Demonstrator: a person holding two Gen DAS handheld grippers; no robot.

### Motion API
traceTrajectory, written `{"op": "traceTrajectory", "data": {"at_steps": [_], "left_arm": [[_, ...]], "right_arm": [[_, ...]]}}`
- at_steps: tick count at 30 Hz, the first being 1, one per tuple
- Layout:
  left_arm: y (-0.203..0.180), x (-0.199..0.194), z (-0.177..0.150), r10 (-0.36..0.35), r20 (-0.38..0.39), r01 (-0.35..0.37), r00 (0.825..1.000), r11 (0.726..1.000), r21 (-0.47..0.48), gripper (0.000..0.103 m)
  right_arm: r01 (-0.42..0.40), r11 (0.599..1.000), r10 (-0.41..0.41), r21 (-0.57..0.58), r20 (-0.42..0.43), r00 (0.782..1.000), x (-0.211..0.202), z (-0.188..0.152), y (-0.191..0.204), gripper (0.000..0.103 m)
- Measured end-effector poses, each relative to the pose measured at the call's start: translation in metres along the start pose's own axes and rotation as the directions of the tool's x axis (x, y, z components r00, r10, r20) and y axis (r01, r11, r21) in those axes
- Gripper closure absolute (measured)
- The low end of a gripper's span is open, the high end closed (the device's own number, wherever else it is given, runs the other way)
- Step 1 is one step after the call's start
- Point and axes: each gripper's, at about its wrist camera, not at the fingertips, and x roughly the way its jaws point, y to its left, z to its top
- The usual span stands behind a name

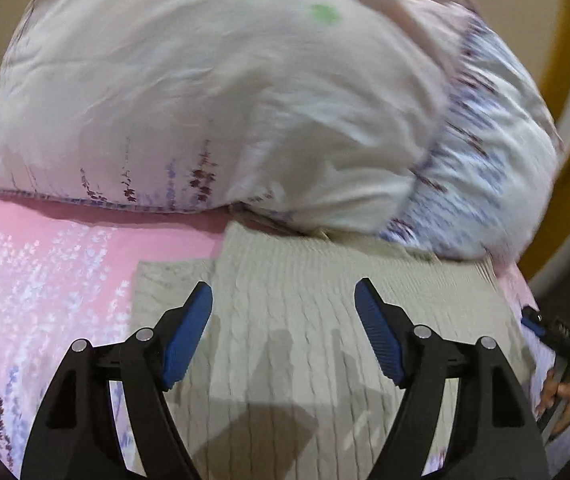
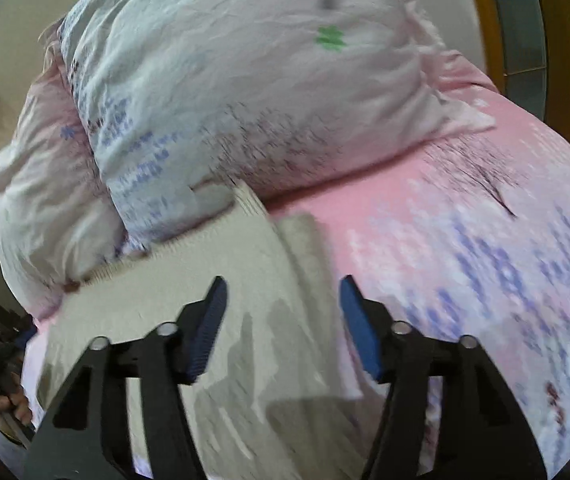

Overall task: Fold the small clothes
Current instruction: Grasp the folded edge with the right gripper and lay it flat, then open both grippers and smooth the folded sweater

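Observation:
A beige cable-knit garment (image 1: 305,320) lies flat on the pink floral bedsheet (image 1: 45,264), its far edge against a pillow. My left gripper (image 1: 283,300) hovers just above it, open and empty. In the right wrist view the same garment (image 2: 205,280) lies folded, with a folded layer along its right edge. My right gripper (image 2: 283,300) is open and empty above that right edge. The other gripper shows at the right edge of the left wrist view (image 1: 557,332) and at the left edge of the right wrist view (image 2: 1,356).
A large white floral pillow (image 1: 225,92) lies behind the garment, also in the right wrist view (image 2: 265,80), with a second pillow (image 2: 41,184) to its left. The pink sheet (image 2: 485,260) stretches right. A wooden frame (image 2: 557,40) stands at far right.

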Motion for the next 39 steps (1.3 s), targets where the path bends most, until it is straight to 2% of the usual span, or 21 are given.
{"op": "traceTrajectory", "data": {"at_steps": [1,4,7,10,12,18,20,22,23,25,27,29,31,35,39], "left_arm": [[-0.004,-0.003,-0.004,-0.005,-0.002,0.005,1.0,1.0,0.023,0.029],[-0.02,-0.007,-0.021,0.007,-0.013,-0.006,1.0,0.992,0.128,0.029],[-0.032,-0.001,-0.036,0.071,-0.027,-0.064,0.997,0.976,0.21,0.029],[-0.03,0.006,-0.043,0.087,-0.072,-0.072,0.994,0.98,0.187,0.029],[-0.025,0.013,-0.048,0.102,-0.098,-0.085,0.99,0.983,0.163,0.029],[-0.03,0.011,-0.055,0.13,-0.094,-0.111,0.987,0.977,0.181,0.029],[-0.03,0.012,-0.055,0.127,-0.096,-0.109,0.987,0.978,0.176,0.029],[-0.03,0.011,-0.054,0.124,-0.096,-0.106,0.988,0.979,0.172,0.029],[-0.03,0.011,-0.054,0.124,-0.095,-0.106,0.988,0.979,0.172,0.029],[-0.03,0.011,-0.055,0.123,-0.094,-0.106,0.988,0.98,0.169,0.028],[-0.03,0.01,-0.055,0.121,-0.094,-0.105,0.988,0.981,0.166,0.028],[-0.03,0.01,-0.055,0.12,-0.094,-0.104,0.988,0.981,0.163,0.028],[-0.028,0.006,-0.053,0.108,-0.092,-0.095,0.99,0.985,0.141,0.028],[0.007,-0.018,-0.039,0.014,-0.042,-0.016,0.999,0.999,-0.049,0.028],[0.054,-0.035,-0.03,0.032,-0.009,-0.033,0.999,0.977,-0.212,0.028]], "right_arm": [[-0.003,1.0,0.003,0.0,-0.017,1.0,-0.002,-0.004,-0.002,0.058],[-0.02,1.0,0.019,-0.013,-0.063,0.998,-0.005,-0.019,-0.007,0.063],[-0.012,0.998,0.006,-0.06,-0.088,0.996,-0.005,-0.029,-0.002,0.07],[-0.008,0.997,0.001,-0.082,-0.084,0.996,-0.004,-0.034,0.002,0.083],[-0.011,0.997,0.005,-0.075,-0.084,0.996,-0.005,-0.034,0.0,0.087],[-0.005,0.999,0.0,-0.053,-0.08,0.997,-0.012,-0.043,-0.008,0.089],[0.005,0.999,-0.009,-0.049,-0.079,0.997,-0.01,-0.043,-0.008,0.084],[0.041,0.997,-0.046,-0.065,-0.075,0.996,-0.009,-0.043,-0.004,0.074],[0.056,0.996,-0.061,-0.075,-0.073,0.995,-0.008,-0.044,-0.002,0.073],[0.089,0.991,-0.095,-0.103,-0.063,0.993,-0.008,-0.045,0.004,0.064],[0.107,0.988,-0.114,-0.115,-0.051,0.992,-0.009,-0.046,0.007,0.061],[0.135,0.982,-0.139,-0.134,-0.026,0.99,-0.012,-0.045,0.015,0.057],[0.161,0.973,-0.16,-0.165,0.021,0.987,-0.018,-0.043,0.028,0.048],[0.15,0.951,-0.136,-0.27,0.068,0.988,-0.02,-0.04,0.065,0.037],[0.092,0.923,-0.088,-0.374,0.026,0.996,0.0,-0.045,0.105,0.035]]}}
